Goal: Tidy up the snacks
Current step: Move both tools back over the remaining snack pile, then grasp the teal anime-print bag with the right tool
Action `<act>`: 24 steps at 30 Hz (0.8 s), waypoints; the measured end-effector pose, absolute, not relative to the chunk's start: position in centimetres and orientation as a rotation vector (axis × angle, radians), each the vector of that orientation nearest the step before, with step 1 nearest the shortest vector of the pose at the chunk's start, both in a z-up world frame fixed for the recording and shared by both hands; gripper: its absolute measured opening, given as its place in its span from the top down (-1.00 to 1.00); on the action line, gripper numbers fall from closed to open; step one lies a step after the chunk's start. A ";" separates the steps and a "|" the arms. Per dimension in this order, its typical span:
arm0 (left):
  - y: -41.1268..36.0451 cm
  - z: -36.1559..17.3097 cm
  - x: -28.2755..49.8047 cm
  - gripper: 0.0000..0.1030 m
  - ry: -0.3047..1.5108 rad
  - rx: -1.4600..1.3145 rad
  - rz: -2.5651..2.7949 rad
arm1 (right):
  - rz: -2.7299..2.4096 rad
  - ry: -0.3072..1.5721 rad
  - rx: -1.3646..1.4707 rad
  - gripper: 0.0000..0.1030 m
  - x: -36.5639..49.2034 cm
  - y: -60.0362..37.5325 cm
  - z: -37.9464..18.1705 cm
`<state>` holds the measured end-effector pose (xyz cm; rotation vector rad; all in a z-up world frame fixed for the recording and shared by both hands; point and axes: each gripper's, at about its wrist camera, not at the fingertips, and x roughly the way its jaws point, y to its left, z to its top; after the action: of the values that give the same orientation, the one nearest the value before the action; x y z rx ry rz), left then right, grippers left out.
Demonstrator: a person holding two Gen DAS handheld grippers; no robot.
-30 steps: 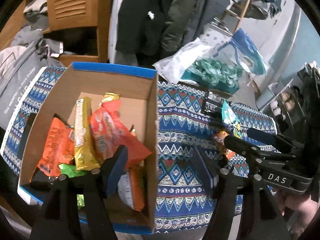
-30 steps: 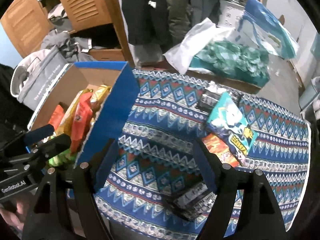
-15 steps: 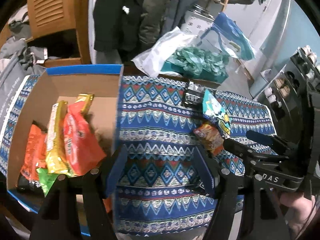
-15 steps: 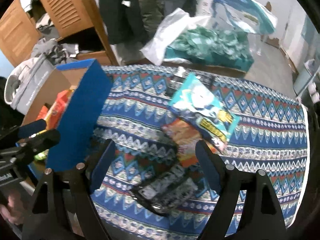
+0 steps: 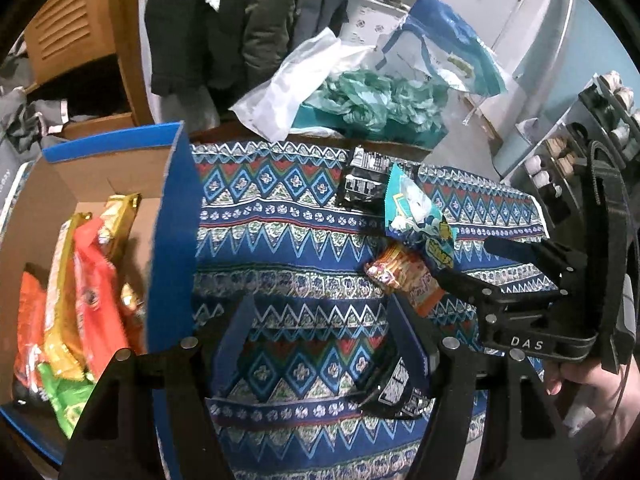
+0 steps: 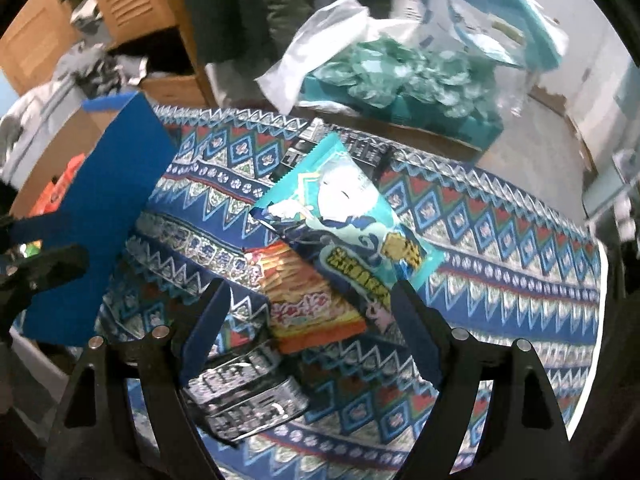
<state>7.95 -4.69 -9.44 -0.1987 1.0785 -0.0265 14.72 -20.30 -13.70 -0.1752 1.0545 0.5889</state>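
Note:
A cardboard box with blue flaps (image 5: 176, 216) stands at the left, holding orange, yellow and green snack packets (image 5: 92, 292). On the patterned cloth lie a teal packet (image 6: 348, 216), an orange packet (image 6: 308, 304) partly under it, a black-and-silver packet (image 6: 244, 396) close to me, and another black packet (image 5: 364, 184) farther back. My right gripper (image 6: 310, 292) hangs open just above the orange packet, touching nothing. My left gripper (image 5: 320, 340) is open over bare cloth, with the black-and-silver packet (image 5: 396, 388) beside its right finger.
The cloth-covered table (image 6: 500, 240) ends at a rounded edge on the right. Behind it lie a white plastic bag and a teal bundle (image 5: 372, 100). Hanging dark coats (image 5: 208, 24) and a wooden cabinet (image 5: 76, 28) stand at the back. A hand (image 5: 580, 384) holds the right gripper.
Both grippers have moved right and lower, away from the box and toward the loose packets on the cloth. The right jaws stand slightly wider than a second ago.

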 end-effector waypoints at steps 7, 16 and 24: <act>-5.8 -11.2 10.7 -0.36 1.110 -0.193 -0.031 | 0.636 1.063 -0.281 -0.61 16.8 -19.2 -15.8; -6.7 -13.3 12.9 -0.36 1.159 -0.191 -0.038 | 0.672 1.053 -0.415 -0.61 19.5 -18.6 -18.1; -6.5 -15.5 14.2 -0.37 1.216 -0.203 -0.030 | 0.760 1.056 -0.462 -0.61 21.6 -17.6 -19.6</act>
<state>14.16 -6.46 -15.45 -0.2027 1.2159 -0.0297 21.59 -17.58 -19.58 -0.4615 1.0558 0.7601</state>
